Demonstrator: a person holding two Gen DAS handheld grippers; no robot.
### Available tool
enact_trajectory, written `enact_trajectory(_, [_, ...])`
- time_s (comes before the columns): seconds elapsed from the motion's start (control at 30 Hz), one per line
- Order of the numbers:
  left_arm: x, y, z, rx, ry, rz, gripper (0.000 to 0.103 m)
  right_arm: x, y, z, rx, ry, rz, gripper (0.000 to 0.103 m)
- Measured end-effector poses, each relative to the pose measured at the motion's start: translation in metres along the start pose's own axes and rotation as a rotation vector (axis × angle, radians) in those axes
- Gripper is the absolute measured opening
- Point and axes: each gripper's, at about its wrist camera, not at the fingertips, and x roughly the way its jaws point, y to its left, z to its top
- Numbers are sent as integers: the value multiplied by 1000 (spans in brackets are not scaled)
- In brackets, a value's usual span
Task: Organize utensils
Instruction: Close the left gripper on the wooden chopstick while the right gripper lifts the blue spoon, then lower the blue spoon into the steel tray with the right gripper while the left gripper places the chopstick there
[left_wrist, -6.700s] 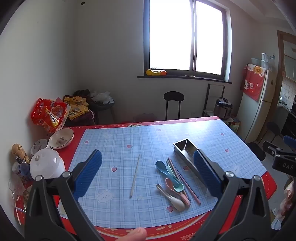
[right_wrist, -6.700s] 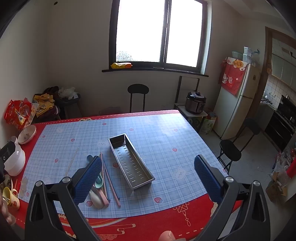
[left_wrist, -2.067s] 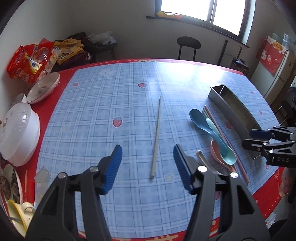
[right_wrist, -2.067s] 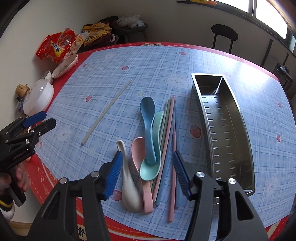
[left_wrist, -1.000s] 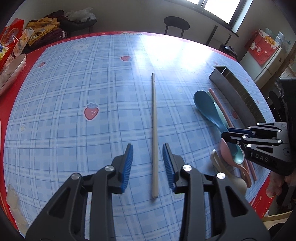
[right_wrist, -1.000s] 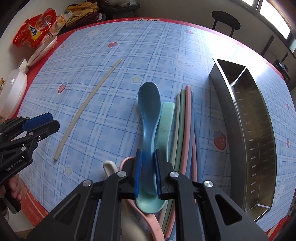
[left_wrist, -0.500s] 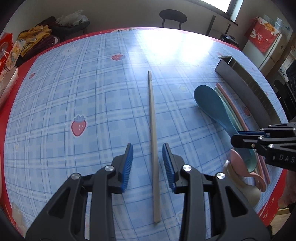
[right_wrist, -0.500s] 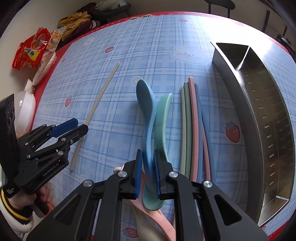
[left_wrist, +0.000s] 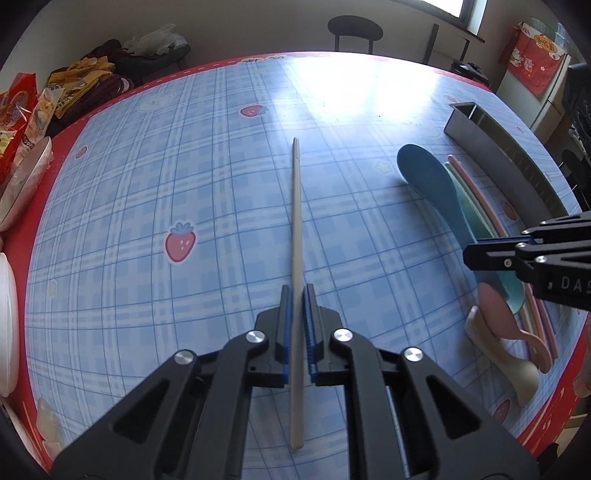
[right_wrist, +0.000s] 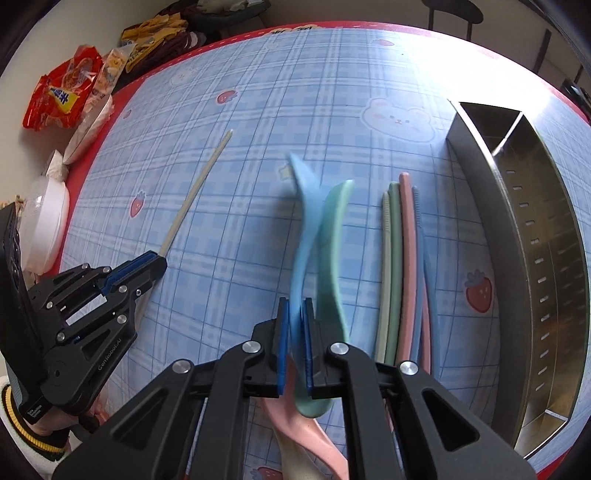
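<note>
A pale beige chopstick (left_wrist: 295, 206) lies alone on the blue checked cloth. My left gripper (left_wrist: 297, 291) is closing on its near half, and the blue pads press on both sides of it. The same gripper (right_wrist: 157, 263) shows at the left in the right wrist view. My right gripper (right_wrist: 295, 304) is closing on the handle of the blue spoon (right_wrist: 303, 221), which looks blurred and turned on edge. A green spoon (right_wrist: 334, 236) leans against it. The blue spoon (left_wrist: 428, 177) and my right gripper (left_wrist: 471, 251) also show in the left wrist view.
Several coloured chopsticks (right_wrist: 402, 258) lie side by side left of the long steel utensil tray (right_wrist: 498, 221). A pink spoon (right_wrist: 306, 435) and a beige spoon (left_wrist: 517, 369) lie near the table's front edge. White bowls (right_wrist: 48, 218) and snack bags (right_wrist: 59, 96) crowd the left edge.
My left gripper's jaws have shut on the beige chopstick they straddled. The right gripper has tightened on the blue spoon, which has turned on edge and shifted.
</note>
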Motion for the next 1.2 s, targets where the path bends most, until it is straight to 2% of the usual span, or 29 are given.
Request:
enact_trajectory(0.07, [-2,2,-4,-17,-1,-8,11,2,5,0,-28,3,-10,7])
enact_trajectory(0.4, [-2,0,-5,-37,-6,-3,12,13,5,11,25,14,-20,8])
enact_trajectory(0.63, [-2,-1,-4,-52,-10,12,12,10,-2,6,46,-23,-8,7])
enact_trajectory(0.7, [-2,0,-4,-55,-11,4,11,4,-6,0,79,-34,19,7])
enact_trajectory(0.77, [-4,7,-6,-79,-11,-36,11,-4,-1,-5,77,-56,28,7])
enact_trajectory(0.9, [-9,27,-14,-195,11,-145,11,-19,9,-12,62,-97,45,7])
enact_trajectory(1.03, [-16,37,-26,-254,21,-205,11,-22,11,-17,73,-95,43,7])
enact_trajectory(1.2, [-28,43,-37,-311,18,-243,11,-26,13,-27,90,-93,37,7])
